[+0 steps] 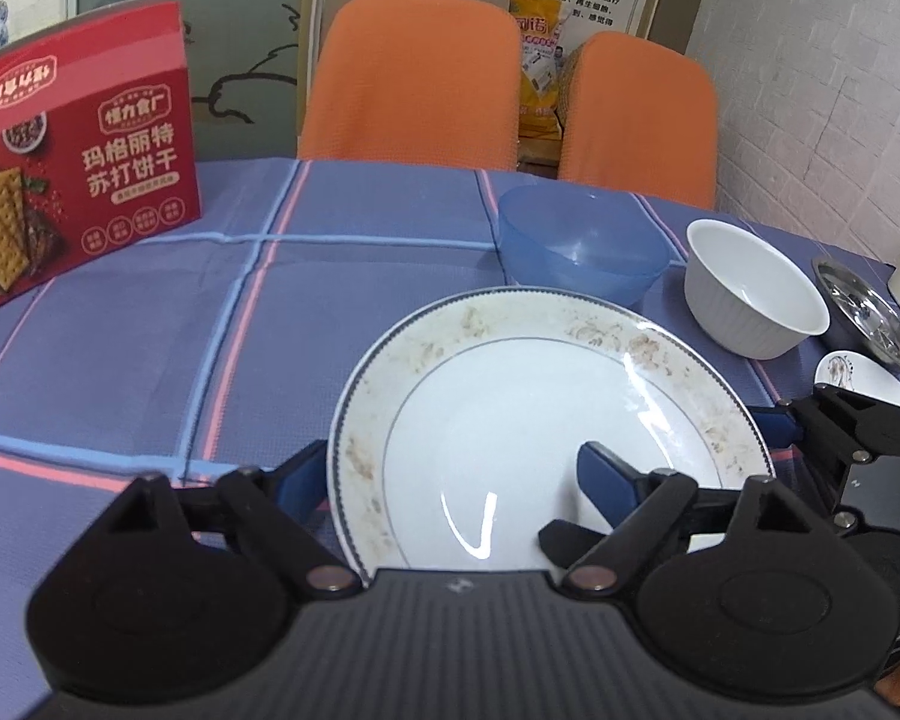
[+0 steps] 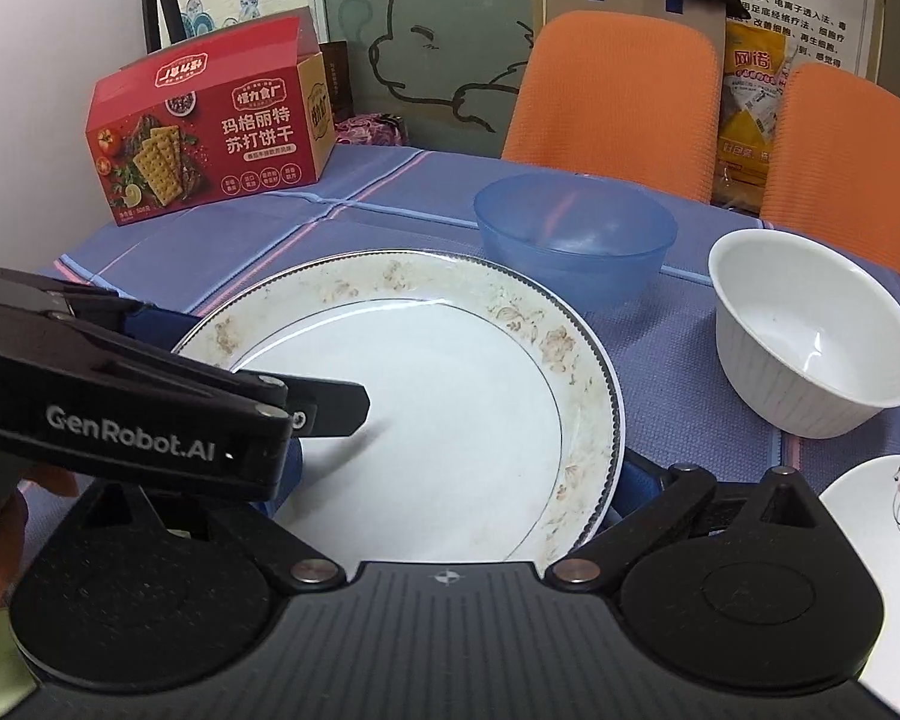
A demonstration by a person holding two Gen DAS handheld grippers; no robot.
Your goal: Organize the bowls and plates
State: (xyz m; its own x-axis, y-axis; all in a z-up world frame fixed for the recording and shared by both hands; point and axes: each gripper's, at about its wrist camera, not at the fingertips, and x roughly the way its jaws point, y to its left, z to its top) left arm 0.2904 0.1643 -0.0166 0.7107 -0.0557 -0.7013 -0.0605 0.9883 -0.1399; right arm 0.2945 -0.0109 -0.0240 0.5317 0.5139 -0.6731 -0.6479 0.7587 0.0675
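Left gripper [image 1: 450, 468] spread wide, straddling near-left rim of large plate [image 1: 510, 384], nothing clamped. Right gripper [image 2: 456, 474] likewise agape, one finger just beside plate's right rim. Risks if closed on that slick glazed edge: tipping, or skidding forward into blue bowl [image 1: 582, 246] just ahead, then white bowl [image 1: 756, 294] ahead-right.

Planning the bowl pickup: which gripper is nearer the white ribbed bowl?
Right. The right gripper sits at the plate's right rim, the side facing the white ribbed bowl; the left gripper straddles the plate's left rim, farther away.
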